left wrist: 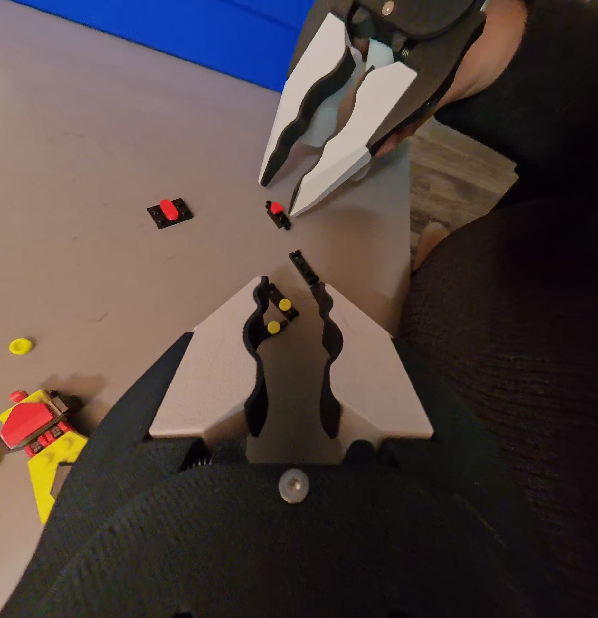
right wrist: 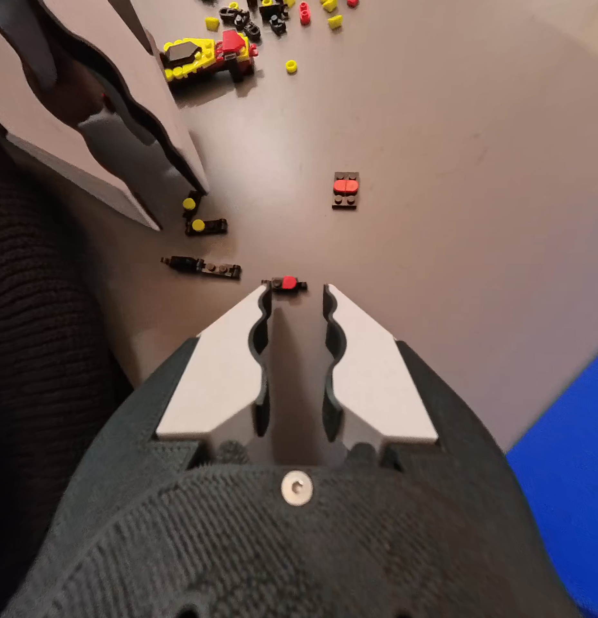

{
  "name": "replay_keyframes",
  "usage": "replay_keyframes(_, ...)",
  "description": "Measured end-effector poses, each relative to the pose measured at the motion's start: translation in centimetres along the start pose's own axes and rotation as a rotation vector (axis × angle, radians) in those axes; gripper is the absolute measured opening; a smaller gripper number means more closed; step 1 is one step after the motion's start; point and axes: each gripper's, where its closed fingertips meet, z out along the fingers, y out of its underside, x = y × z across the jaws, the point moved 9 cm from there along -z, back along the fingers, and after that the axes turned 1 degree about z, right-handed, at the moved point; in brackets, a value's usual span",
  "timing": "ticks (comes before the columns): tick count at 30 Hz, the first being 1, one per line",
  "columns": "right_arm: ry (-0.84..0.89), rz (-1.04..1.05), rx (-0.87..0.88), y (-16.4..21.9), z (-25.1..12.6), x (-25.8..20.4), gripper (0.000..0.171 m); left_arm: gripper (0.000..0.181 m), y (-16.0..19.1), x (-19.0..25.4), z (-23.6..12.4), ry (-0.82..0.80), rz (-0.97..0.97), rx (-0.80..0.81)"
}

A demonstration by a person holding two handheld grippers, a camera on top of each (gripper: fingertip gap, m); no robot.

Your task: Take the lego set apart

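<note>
My left gripper (left wrist: pixel 292 282) is open and empty over a black L-shaped piece with two yellow studs (left wrist: pixel 280 314), also in the right wrist view (right wrist: pixel 198 217). A thin black strip (left wrist: pixel 304 267) lies by its right fingertip, seen too in the right wrist view (right wrist: pixel 203 266). My right gripper (right wrist: pixel 295 287) is open and empty just before a small black piece with a red tile (right wrist: pixel 285 283); it also shows in the left wrist view (left wrist: pixel 279 194). The main yellow, red and black lego build (right wrist: pixel 207 58) sits farther off, also in the left wrist view (left wrist: pixel 36 431).
A black plate with a red tile (right wrist: pixel 346 190) lies apart on the grey table (right wrist: pixel 424 167). A loose yellow round piece (left wrist: pixel 20 346) and several small loose bricks (right wrist: pixel 274 15) lie near the build. A blue surface (left wrist: pixel 207 30) borders the table. A dark-sleeved arm (left wrist: pixel 525 334) is alongside. The loose yellow round piece (left wrist: pixel 20 346) lies around 12 cm away from my left fingertips. My right wrist view (right wrist: pixel 289 63) looks at it from another angle.
</note>
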Motion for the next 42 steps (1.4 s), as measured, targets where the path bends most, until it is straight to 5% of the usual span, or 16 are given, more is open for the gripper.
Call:
replay_keyframes(15,-0.042,-0.085,0.026,-0.8,1.2,-1.1,0.026,0.027,0.5,-0.7,-0.2,-0.05,0.028,-0.016)
replay_keyframes(22,-0.412,0.386,0.433,-4.6,0.6,-2.7,0.026,0.03,-1.5,0.0,-2.0,-0.158,0.16,0.226)
replay_keyframes(27,-0.661,0.698,0.551,-4.9,1.4,-2.9,0.025,0.006,-2.1,0.0,-3.3,-0.246,0.177,0.332)
replay_keyframes(29,-0.68,0.749,0.557,-4.6,1.6,-2.7,0.012,0.005,-2.4,0.1,-3.8,-0.232,0.175,0.383)
replay_keyframes(42,-0.722,0.723,0.527,-4.4,1.6,-2.5,0.012,0.0,-2.3,-1.0,-4.1,-0.092,-0.017,0.404)
